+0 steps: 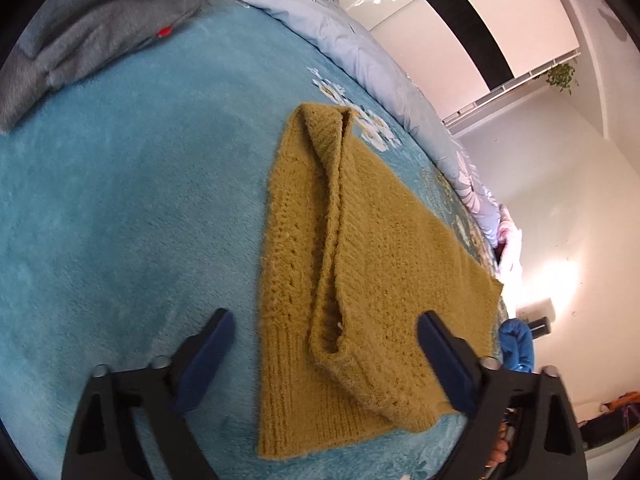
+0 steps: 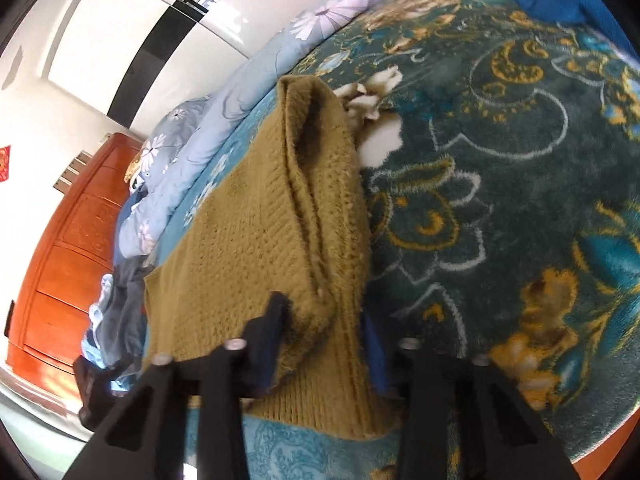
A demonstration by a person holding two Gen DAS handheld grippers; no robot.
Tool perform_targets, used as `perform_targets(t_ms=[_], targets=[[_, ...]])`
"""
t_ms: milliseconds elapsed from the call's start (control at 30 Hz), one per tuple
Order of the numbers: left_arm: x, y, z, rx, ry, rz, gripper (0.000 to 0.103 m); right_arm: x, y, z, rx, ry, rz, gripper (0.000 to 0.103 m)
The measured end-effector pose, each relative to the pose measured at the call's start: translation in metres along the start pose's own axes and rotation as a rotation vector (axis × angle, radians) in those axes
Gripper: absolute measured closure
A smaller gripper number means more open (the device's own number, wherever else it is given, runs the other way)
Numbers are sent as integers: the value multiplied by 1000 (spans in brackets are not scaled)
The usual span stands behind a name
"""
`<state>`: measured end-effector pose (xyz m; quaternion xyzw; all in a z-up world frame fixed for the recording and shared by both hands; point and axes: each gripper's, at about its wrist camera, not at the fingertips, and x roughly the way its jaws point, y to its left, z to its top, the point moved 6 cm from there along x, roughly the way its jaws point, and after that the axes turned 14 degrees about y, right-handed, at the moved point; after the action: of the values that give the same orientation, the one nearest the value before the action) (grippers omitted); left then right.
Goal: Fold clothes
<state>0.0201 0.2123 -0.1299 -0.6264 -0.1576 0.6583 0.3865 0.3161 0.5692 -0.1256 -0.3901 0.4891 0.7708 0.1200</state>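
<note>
Fuzzy ribbed knit sweater (image 1: 360,248) on plush matt blanket (image 1: 120,200).

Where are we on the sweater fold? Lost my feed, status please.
Left gripper open, above sweater hem. Right gripper shut on sweater's folded edge. Sweater partly folded on blanket. Nothing in the way.

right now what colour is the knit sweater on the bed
Mustard yellow sweater, clearest in the left wrist view.

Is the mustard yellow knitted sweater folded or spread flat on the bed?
Partly folded. The mustard yellow knitted sweater has its side parts turned inward, overlapping along the middle; it lies lengthwise on the teal plush blanket.
</note>
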Motion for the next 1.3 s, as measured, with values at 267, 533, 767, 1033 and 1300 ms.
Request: perform_targets(t_ms=[267,533,767,1033,1300], targets=[[7,1,-6,-15,38,6,70,-4,2,4,-10,8,16,81],[7,-5,-14,25,50,41,72,-7,-6,10,1,7,7,82],[-11,-39,-12,180,14,181,69,-6,3,10,-36,17,-16,82],[-24,-47,2,204,-16,271,69,-7,-2,9,-45,19,-28,81],[-22,-62,9,209,-13,184,69,-2,-7,10,-33,35,16,80]])
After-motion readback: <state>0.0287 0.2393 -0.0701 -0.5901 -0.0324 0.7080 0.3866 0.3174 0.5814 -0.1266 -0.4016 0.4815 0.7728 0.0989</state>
